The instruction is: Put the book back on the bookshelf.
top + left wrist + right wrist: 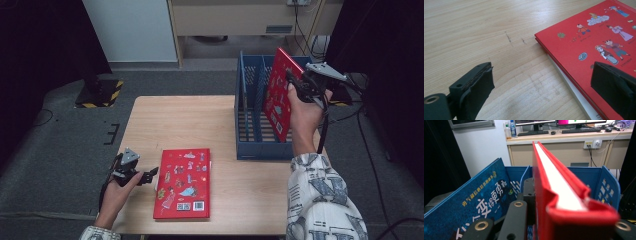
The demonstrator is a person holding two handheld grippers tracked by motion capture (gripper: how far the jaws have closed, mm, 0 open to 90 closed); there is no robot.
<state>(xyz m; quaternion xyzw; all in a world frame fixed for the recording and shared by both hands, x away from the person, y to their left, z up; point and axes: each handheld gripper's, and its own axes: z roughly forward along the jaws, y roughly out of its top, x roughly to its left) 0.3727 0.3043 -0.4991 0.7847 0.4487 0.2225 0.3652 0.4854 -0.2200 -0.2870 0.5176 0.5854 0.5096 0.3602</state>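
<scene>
Your right gripper (298, 79) has its fingers clamped on a red hardcover picture book (278, 93), held on edge and tilted above the blue slotted plastic book rack (250, 131) at the counter's (165, 120) far right. Its long axis leans up and away from you — page edge uppermost. A blue hardcover book (479, 200) leans in the rack beside it. Your left gripper (146, 176) rests low, fingers apart, just beside a second red picture book (183, 184) lying flat.
</scene>
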